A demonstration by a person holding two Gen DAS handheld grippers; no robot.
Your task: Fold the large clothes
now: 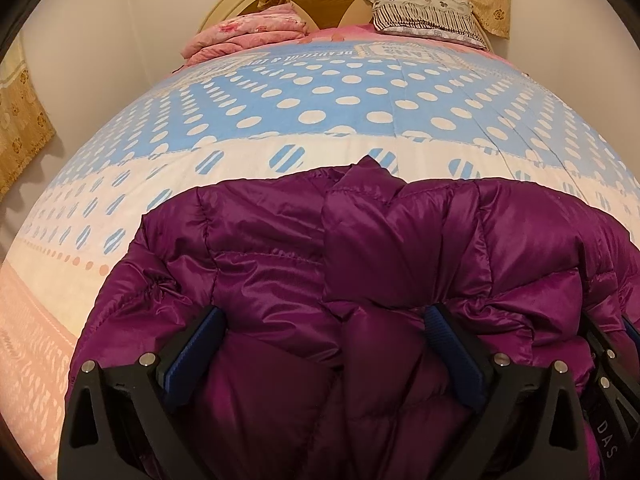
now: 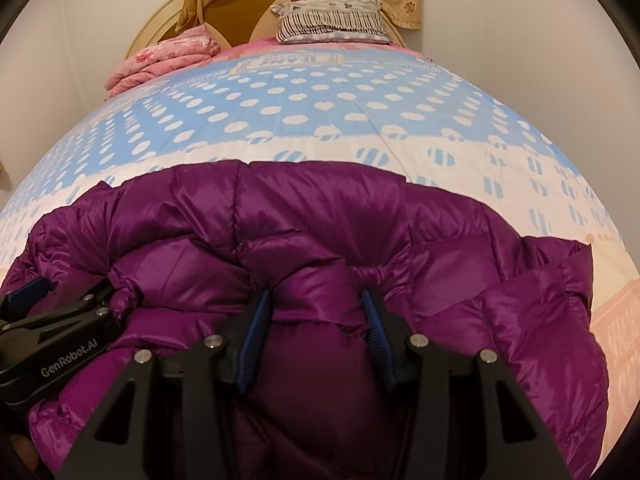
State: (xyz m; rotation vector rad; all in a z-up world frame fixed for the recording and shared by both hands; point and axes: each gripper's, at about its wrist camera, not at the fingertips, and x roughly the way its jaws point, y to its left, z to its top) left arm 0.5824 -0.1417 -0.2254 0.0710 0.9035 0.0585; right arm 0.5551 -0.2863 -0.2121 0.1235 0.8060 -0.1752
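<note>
A shiny purple puffer jacket lies bunched at the near end of the bed, with its collar pointing toward the headboard. My left gripper stands wide, and a thick fold of the jacket fills the gap and presses against both blue pads. My right gripper stands narrower, its pads pinching a gathered ridge of the jacket. The two grippers sit side by side: the right gripper shows at the left wrist view's right edge, and the left gripper at the right wrist view's left edge.
The bed carries a blue bedspread with white dots and a cream band, pink toward the sides. A folded pink quilt and a patterned pillow lie by the round headboard. Walls close in on both sides.
</note>
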